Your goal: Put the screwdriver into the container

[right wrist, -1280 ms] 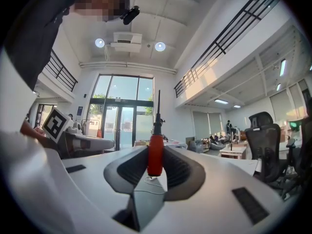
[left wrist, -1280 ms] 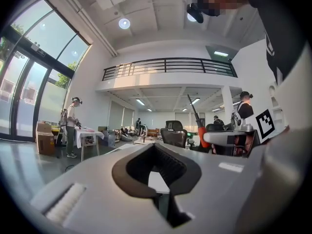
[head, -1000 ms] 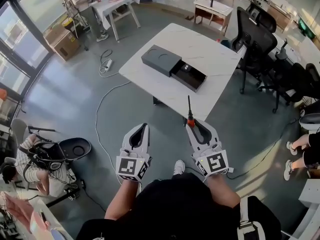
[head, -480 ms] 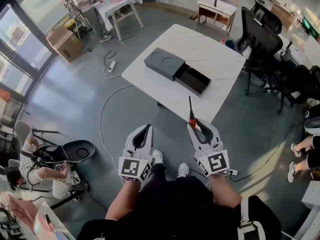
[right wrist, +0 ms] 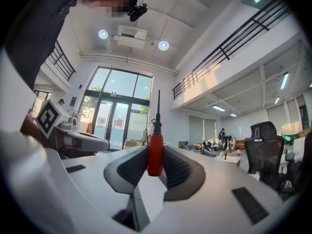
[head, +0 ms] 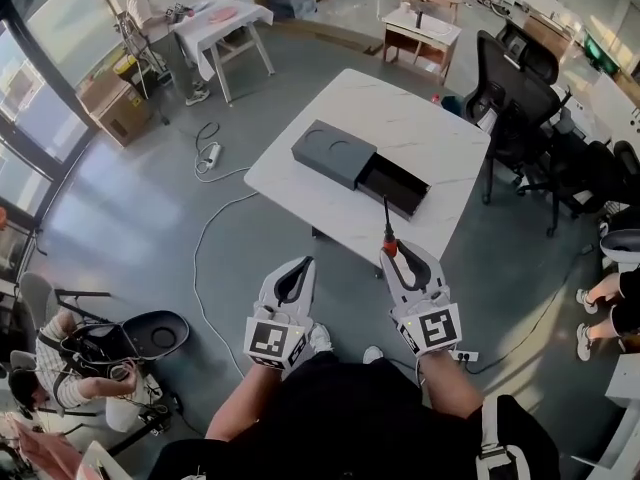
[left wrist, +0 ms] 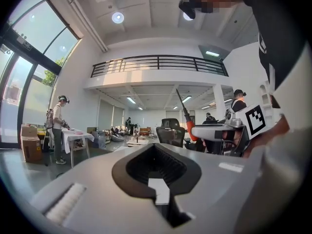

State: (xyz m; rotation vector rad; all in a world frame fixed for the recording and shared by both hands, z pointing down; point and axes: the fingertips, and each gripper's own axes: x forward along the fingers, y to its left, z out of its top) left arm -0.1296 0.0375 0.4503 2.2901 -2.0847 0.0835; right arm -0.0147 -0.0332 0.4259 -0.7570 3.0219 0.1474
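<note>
Carrying the screwdriver (right wrist: 155,155) by its red handle, clamped between the jaws of the right gripper (head: 398,260), shaft leading toward the far table (head: 410,108). Probably held so to send the tip first into the container (head: 335,151), with its tray (head: 395,184) pulled open on the right. Well apart from that tray as yet. Left gripper (head: 300,266) empty, jaws together, level beside the right, likely idle. Both forearms stretched forward, near the body.

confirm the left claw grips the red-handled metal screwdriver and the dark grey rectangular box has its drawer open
Wrong claw: the right claw grips the red-handled metal screwdriver, as the right gripper view shows. The dark grey rectangular box does have its drawer open.
</note>
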